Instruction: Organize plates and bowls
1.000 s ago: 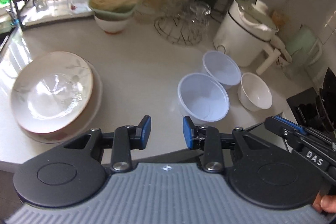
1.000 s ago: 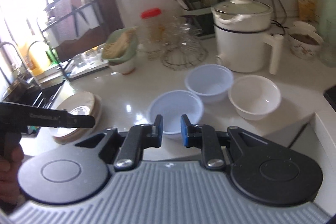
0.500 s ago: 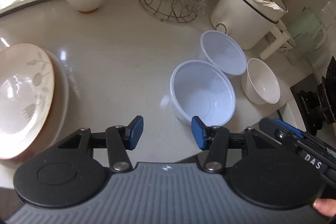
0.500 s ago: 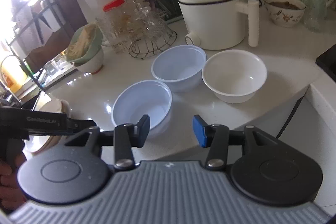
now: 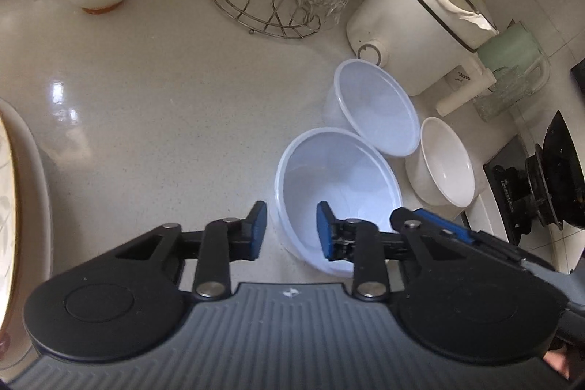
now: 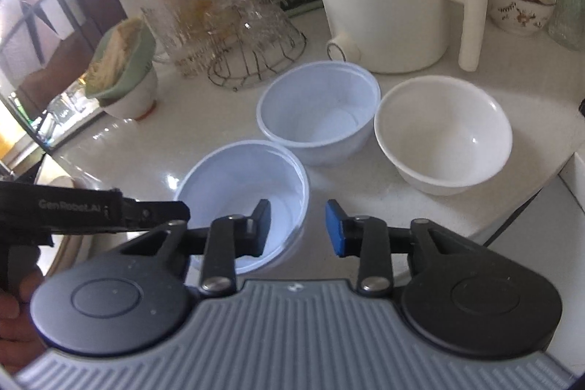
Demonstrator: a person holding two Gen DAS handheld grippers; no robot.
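Both grippers, left (image 5: 291, 230) and right (image 6: 298, 228), were spread, straddling the nearest plastic bowl's (image 5: 338, 200) rim. We judged nothing nested yet; three bowls stood separate.

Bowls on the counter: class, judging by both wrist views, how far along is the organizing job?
Done: nothing nested; the near translucent plastic bowl, the far translucent plastic bowl and the white ceramic bowl sit separately. The cream plates are already stacked.
In hand: nothing; the left hand-held gripper straddles the near bowl's rim, open; the right hand-held gripper is open.
Left: stacking all three.
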